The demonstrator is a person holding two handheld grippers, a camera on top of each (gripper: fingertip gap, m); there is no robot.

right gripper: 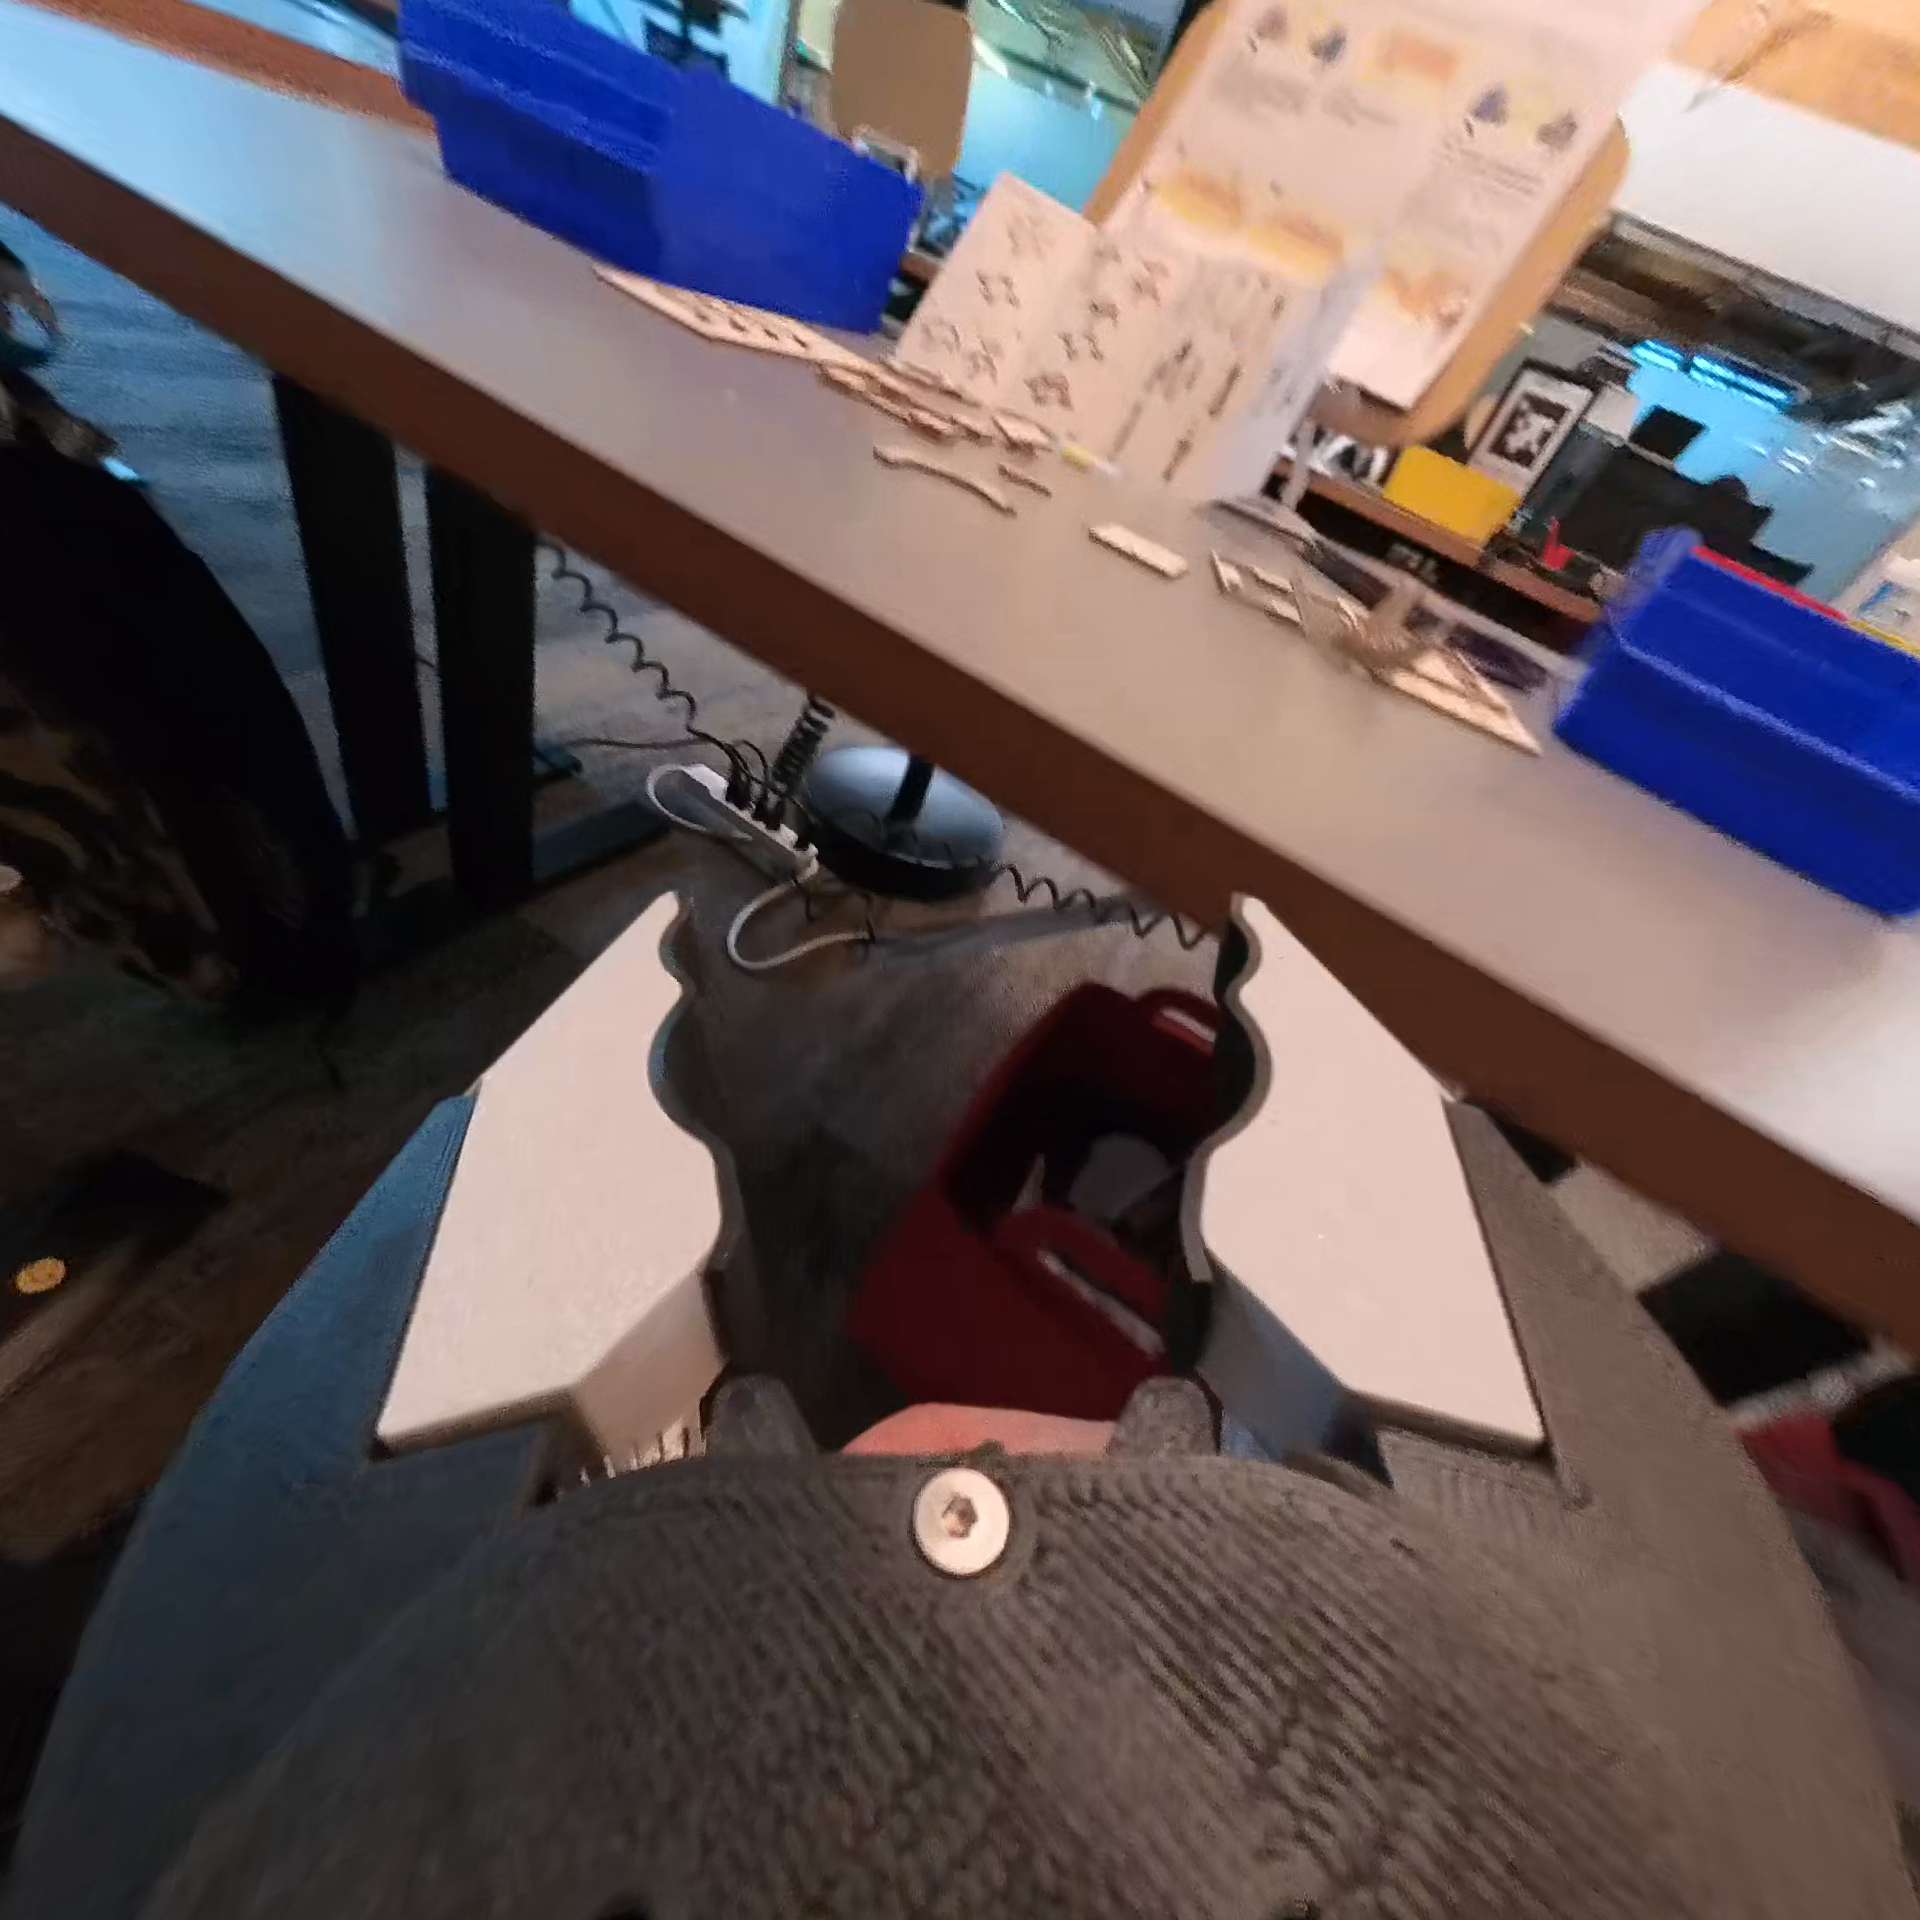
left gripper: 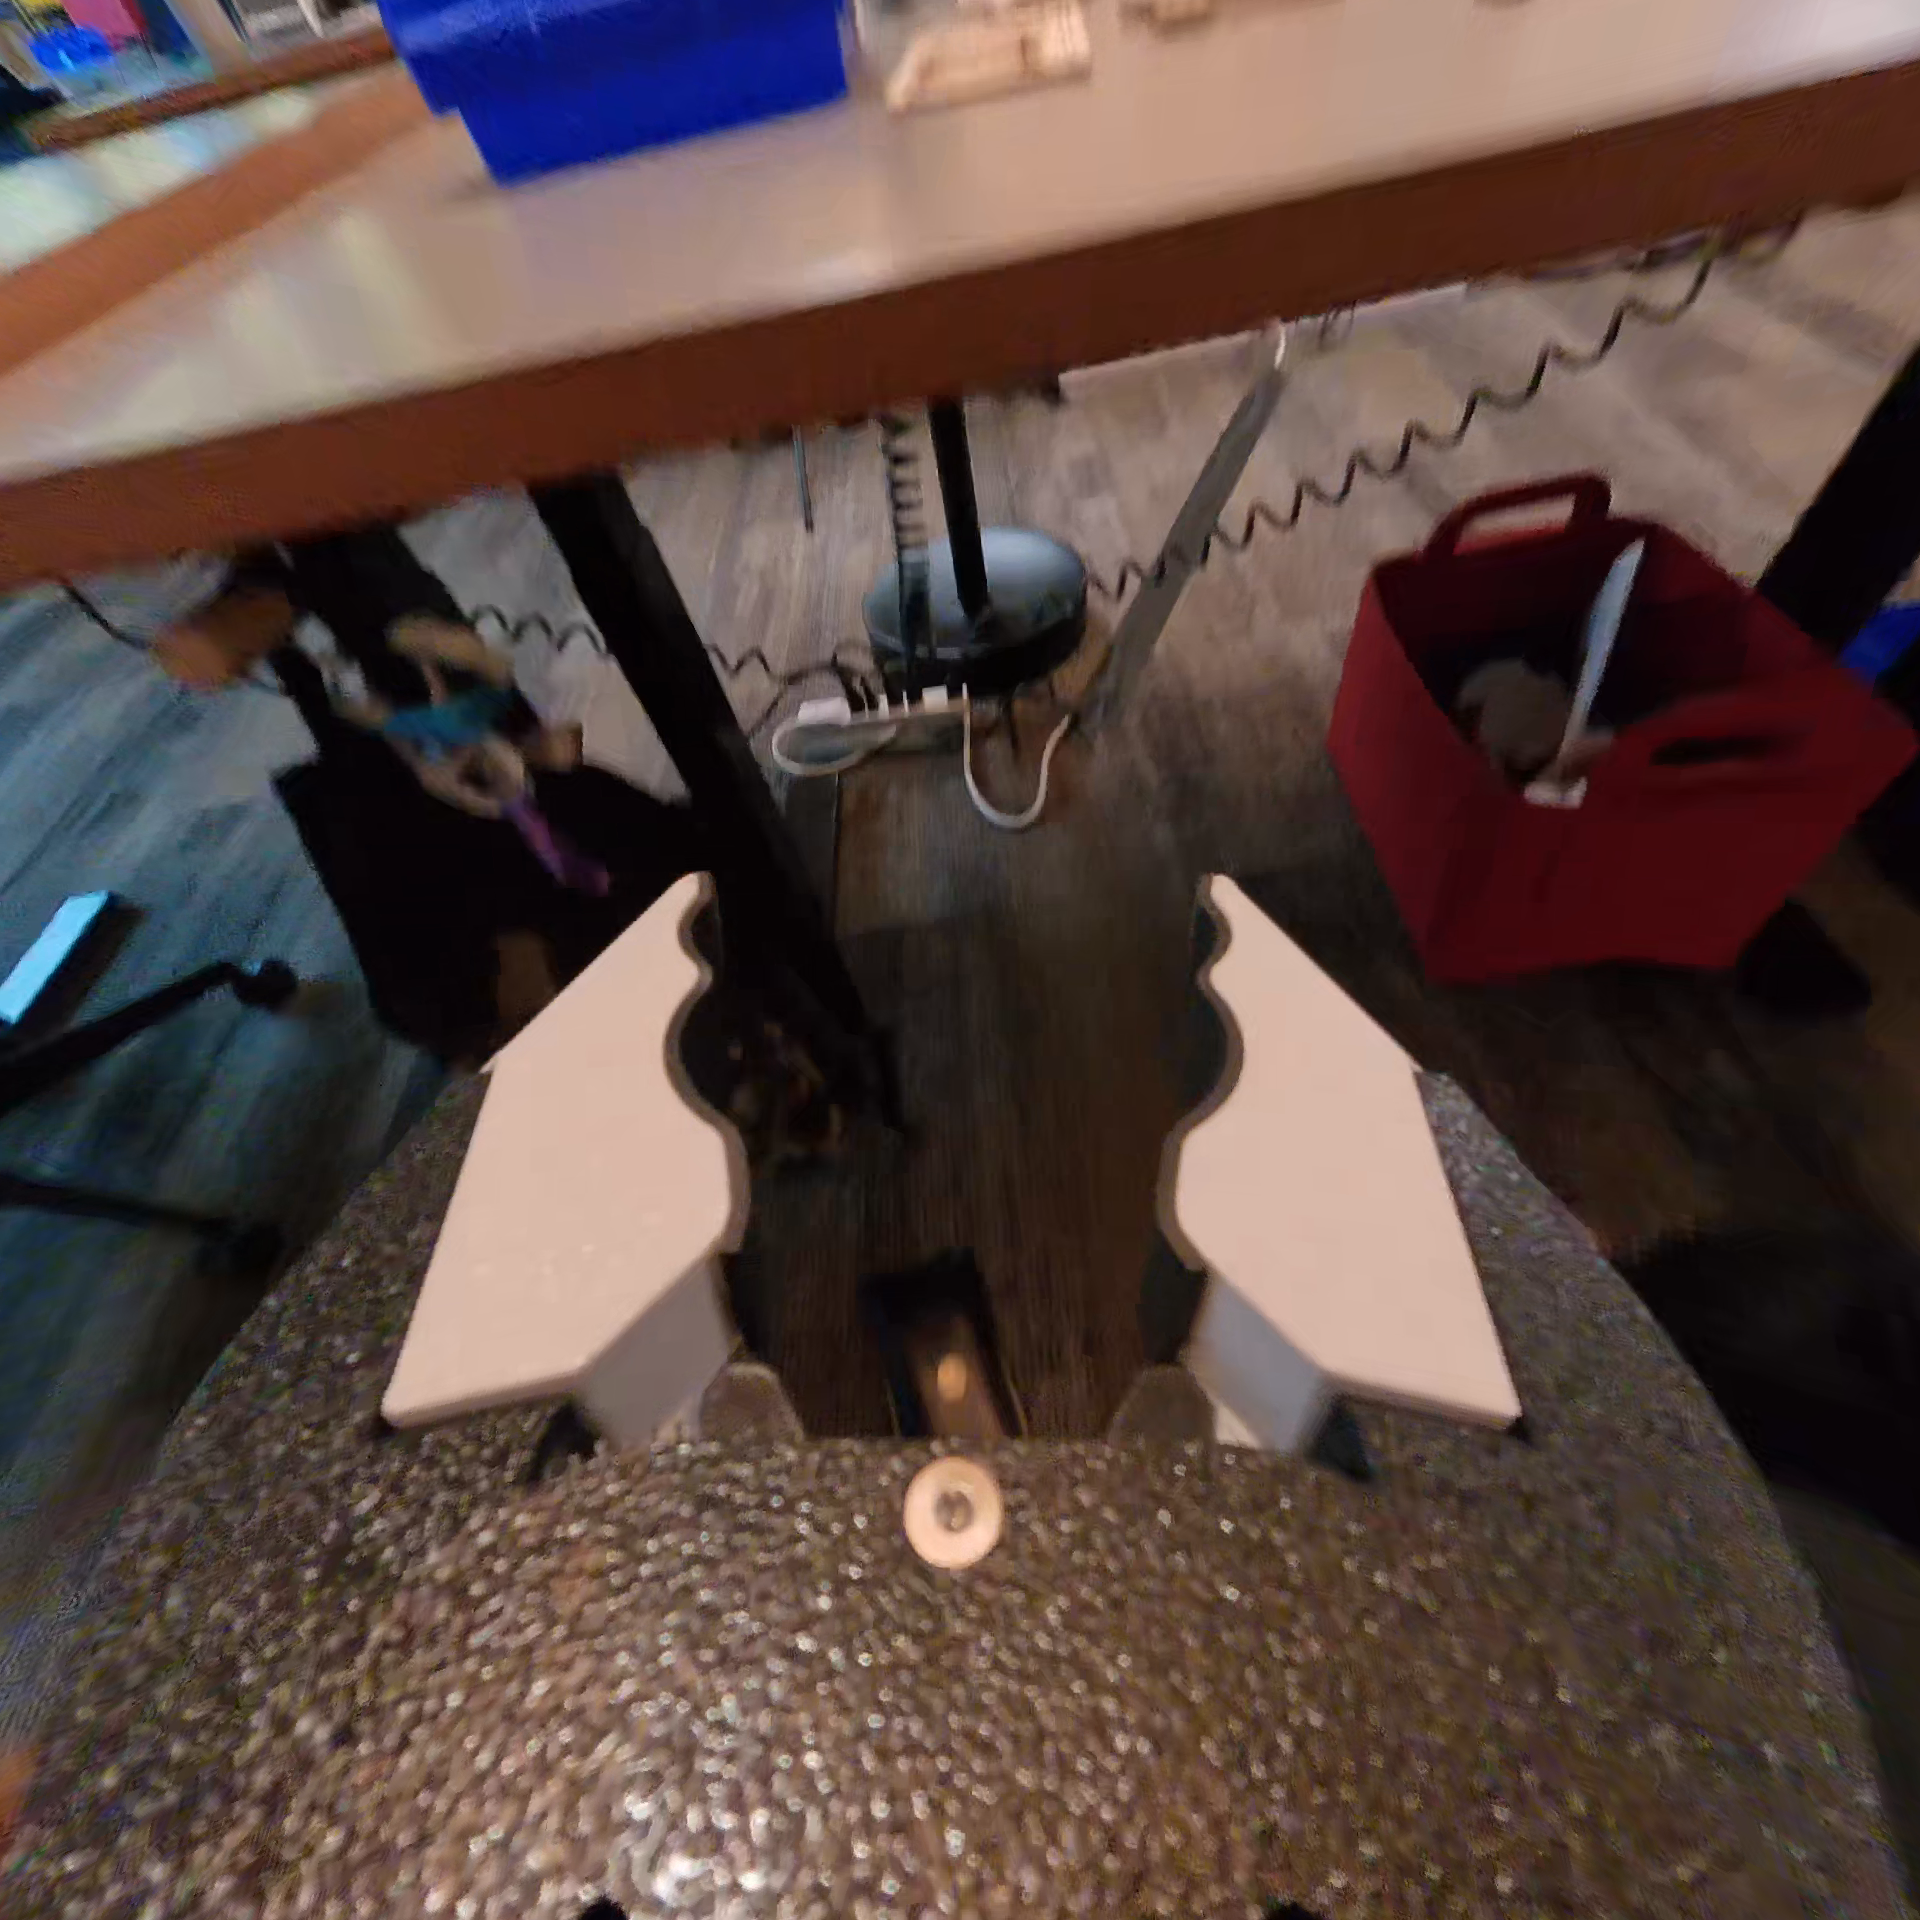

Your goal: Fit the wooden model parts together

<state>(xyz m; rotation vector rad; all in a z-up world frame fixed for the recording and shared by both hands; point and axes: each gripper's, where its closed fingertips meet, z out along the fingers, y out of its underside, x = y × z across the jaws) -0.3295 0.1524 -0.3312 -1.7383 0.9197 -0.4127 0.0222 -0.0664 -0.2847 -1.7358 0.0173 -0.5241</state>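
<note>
Several flat wooden model parts [right gripper: 935, 416] lie scattered on the table top [right gripper: 727, 499], with a cut-out wooden sheet [right gripper: 717, 312] near a blue bin and more pieces [right gripper: 1382, 634] to the right. In the left wrist view a wooden sheet [left gripper: 987, 52] shows at the far top. My left gripper [left gripper: 956, 914] is open and empty, held below the table's front edge [left gripper: 727, 395], facing the floor under it. My right gripper [right gripper: 956, 935] is open and empty, also below the table's front edge, well short of the parts.
A blue bin [right gripper: 665, 166] stands at the back left of the table and another [right gripper: 1756, 707] at the right. An instruction sheet [right gripper: 1101, 322] stands behind the parts. Under the table are a red bag [left gripper: 1579, 748], a power strip [left gripper: 883, 717], coiled cables and black table legs [left gripper: 686, 727].
</note>
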